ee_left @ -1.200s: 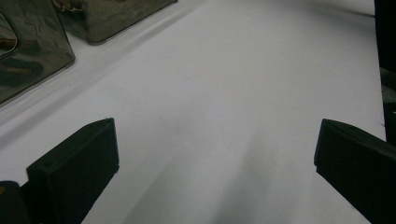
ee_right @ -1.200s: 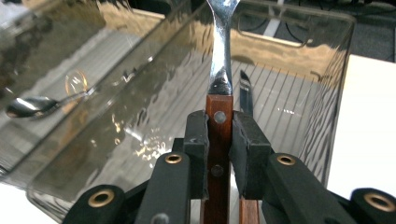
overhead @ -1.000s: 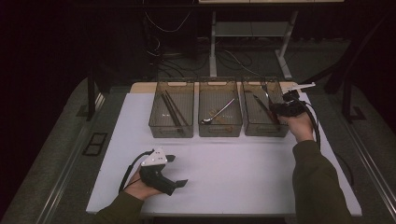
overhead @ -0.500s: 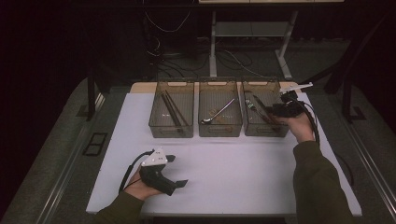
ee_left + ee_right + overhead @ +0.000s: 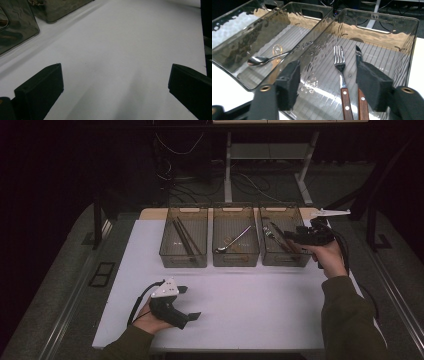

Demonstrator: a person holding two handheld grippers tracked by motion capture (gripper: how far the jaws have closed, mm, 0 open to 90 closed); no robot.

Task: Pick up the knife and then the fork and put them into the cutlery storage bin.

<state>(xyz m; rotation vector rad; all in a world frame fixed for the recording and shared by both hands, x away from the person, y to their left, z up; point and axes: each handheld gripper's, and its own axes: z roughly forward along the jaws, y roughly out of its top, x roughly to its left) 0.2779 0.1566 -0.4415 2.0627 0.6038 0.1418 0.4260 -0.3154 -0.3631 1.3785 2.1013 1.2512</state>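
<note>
Three clear bins stand in a row on the white table (image 5: 250, 305). In the right bin (image 5: 286, 262) lie a fork (image 5: 340, 65) and a knife (image 5: 358, 53), both with wooden handles. My right gripper (image 5: 293, 239) hovers over this bin, pointing into it. Its jaws have just been opening and stand apart (image 5: 329, 75), pressing on nothing, with the fork below the gap. The middle bin (image 5: 236, 261) holds a spoon (image 5: 259, 60). My left gripper (image 5: 190, 302) rests open at the table's near left, its jaws (image 5: 115, 77) wide over bare white surface.
The left bin (image 5: 183, 259) holds dark sticks (image 5: 181, 236). A wide stretch of white table lies between the bins and the near edge. Beyond the table are desk legs and cables on the floor (image 5: 240, 175).
My right gripper's jaws opened from nearly shut and the hand lifted slightly over the right bin. The left hand stayed where it was.
</note>
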